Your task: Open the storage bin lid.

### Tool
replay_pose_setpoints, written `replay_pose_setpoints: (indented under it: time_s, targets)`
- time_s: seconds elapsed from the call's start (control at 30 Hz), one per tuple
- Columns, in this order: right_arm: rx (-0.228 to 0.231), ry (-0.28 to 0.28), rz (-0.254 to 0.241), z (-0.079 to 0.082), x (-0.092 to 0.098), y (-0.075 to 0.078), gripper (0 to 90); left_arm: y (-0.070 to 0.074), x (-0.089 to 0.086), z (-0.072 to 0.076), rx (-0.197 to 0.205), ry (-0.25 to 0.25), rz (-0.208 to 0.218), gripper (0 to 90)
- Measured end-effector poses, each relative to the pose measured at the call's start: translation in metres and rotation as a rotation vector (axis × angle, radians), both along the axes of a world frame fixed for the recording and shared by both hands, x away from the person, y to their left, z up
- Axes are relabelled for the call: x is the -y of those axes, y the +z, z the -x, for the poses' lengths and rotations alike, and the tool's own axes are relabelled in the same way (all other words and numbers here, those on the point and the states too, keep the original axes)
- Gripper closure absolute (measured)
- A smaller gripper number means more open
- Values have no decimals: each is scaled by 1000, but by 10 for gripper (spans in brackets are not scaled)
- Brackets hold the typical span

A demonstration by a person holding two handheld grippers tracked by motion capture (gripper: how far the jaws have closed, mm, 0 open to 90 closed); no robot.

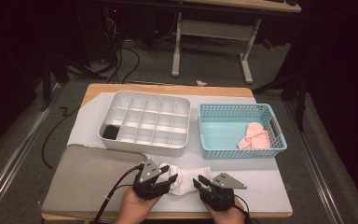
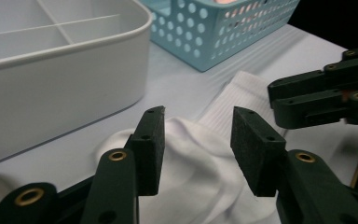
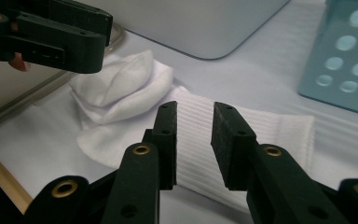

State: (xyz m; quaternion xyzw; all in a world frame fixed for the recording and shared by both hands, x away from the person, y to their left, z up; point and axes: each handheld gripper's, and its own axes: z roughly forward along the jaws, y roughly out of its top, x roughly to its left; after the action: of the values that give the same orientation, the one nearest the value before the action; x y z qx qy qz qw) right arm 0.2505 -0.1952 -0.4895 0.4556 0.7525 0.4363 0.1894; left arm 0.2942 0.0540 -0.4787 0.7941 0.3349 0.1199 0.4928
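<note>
A white sock (image 1: pixel 186 179) lies on the white mat at the table's front edge, between my two grippers. My left gripper (image 1: pixel 170 179) is open. In the left gripper view its jaws (image 2: pixel 198 135) stand apart over the sock's bunched, folded end (image 2: pixel 200 172), without pressing on it. My right gripper (image 1: pixel 203 182) is open too. In the right gripper view its jaws (image 3: pixel 193 126) straddle the ribbed cuff (image 3: pixel 270 126), and the ribs show in the gap between the pads. The folded end (image 3: pixel 121 84) lies beyond, under the left gripper's body (image 3: pixel 51 32).
A white compartment tray (image 1: pixel 144 95) sits at the back left with a black item (image 1: pixel 110 132) in its front-left cell. To the right stands a blue perforated basket (image 1: pixel 242 109) holding a pink sock (image 1: pixel 255 136). A grey pad (image 1: pixel 88 177) covers the front left.
</note>
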Motion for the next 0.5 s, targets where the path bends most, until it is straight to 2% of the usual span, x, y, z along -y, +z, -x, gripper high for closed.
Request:
replay_pose_setpoints:
  time_s: [0.03,0.1,0.17,0.23,0.3,0.33,0.37,0.4,0.43,0.5]
  targets:
    - [0,0,0,0,0,0,708,0,0,0,0,0,0,556]
    - [1,22,0,-1,-8,1,693,-2,-13,-1,-6,34,-17,566]
    - [-2,31,-3,-2,-12,1,684,-3,-18,0,-6,51,-25,572]
    - [1,64,-13,-5,-26,4,665,-5,-26,0,-3,76,-40,575]
    - [4,75,-17,-7,-31,4,658,-6,-33,0,-4,97,-52,574]
    - [-2,94,-14,-13,-42,4,639,-8,-38,-2,-11,109,-67,572]
    - [-2,94,-14,-13,-42,4,639,-8,-38,-2,-11,109,-67,570]
    - [-6,105,-8,-19,-52,2,631,-11,-41,-3,-19,119,-81,569]
    - [-6,105,-8,-19,-52,2,631,-11,-41,-3,-19,119,-81,569]
    - [-25,105,27,-28,-62,-3,649,-15,-45,-3,-34,116,-105,568]
